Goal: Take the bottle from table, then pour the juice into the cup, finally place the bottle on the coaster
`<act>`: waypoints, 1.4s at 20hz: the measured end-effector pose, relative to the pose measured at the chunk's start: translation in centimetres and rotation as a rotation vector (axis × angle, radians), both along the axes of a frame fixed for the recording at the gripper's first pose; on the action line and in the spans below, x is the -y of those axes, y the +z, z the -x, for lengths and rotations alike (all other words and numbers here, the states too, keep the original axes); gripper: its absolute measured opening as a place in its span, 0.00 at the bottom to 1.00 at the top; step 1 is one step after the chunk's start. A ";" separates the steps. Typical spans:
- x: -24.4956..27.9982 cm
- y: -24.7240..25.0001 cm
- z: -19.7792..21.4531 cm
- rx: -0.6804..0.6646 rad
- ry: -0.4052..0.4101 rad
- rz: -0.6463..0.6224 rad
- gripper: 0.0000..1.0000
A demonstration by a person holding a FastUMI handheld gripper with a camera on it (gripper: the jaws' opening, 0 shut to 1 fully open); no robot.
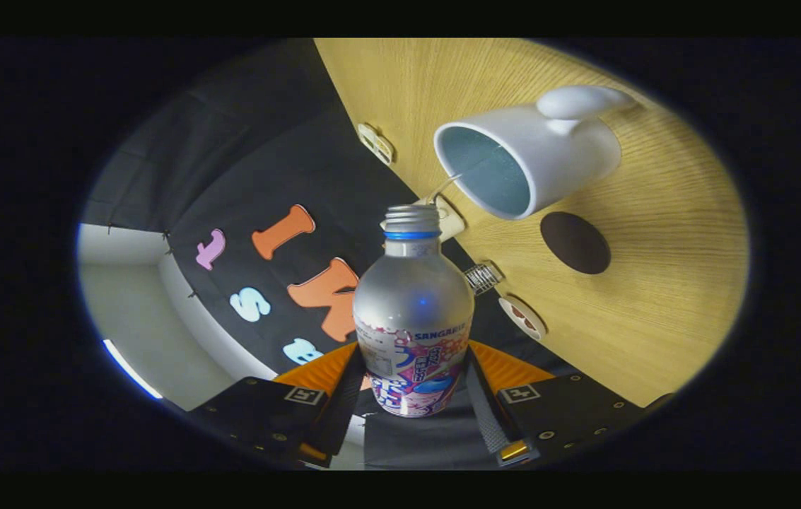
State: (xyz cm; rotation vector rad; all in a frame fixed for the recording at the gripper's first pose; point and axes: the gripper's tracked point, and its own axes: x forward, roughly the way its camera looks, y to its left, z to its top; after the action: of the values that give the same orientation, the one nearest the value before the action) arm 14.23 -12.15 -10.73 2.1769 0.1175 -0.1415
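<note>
Clamping jaws (414, 396) on both sides of bottle (413, 318) labelled "SANGARIA", tilted toward white cup (548, 162)

wall: black cloth (259, 162) — table: light wood grain (655, 311) — beyond cloth: pale wall (138, 311), bright light strip (130, 367)

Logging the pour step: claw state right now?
Claw: closed on the bottle, one finger on each side of its lower body, tilted with its mouth at the white cup.
</note>
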 end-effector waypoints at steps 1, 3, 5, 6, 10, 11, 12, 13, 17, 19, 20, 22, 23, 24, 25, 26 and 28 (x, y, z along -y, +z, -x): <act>0.0 0.3 0.0 0.000 -0.002 -0.009 0.75; -0.1 0.3 -0.1 0.005 -0.006 -0.026 0.75; -0.4 0.4 -0.2 0.005 -0.006 -0.040 0.75; -0.5 0.5 -0.2 0.004 -0.007 -0.044 0.75; -0.6 0.7 -0.1 0.009 -0.009 -0.064 0.75; -0.5 0.8 -0.1 0.012 -0.011 -0.072 0.75; -0.5 0.9 -0.2 0.014 -0.014 -0.078 0.75; -0.5 1.1 -0.1 0.014 -0.015 -0.085 0.75; -0.3 1.4 -0.2 0.019 -0.021 -0.105 0.75; -0.2 1.4 0.1 0.023 -0.025 -0.113 0.75; -0.2 1.3 0.2 0.026 -0.026 -0.115 0.75; -0.1 1.5 0.1 0.030 -0.031 -0.120 0.75; 0.1 1.7 0.1 0.032 -0.035 -0.122 0.75; 0.2 1.7 0.1 0.035 -0.037 -0.123 0.75; 0.3 1.6 0.1 0.035 -0.041 -0.126 0.75; 0.3 1.5 0.2 0.036 -0.040 -0.125 0.75; 0.2 1.2 0.1 0.021 -0.036 -0.095 0.75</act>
State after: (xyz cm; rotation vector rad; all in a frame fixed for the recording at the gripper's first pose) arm 14.11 -12.39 -9.50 2.2756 0.0744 -0.1353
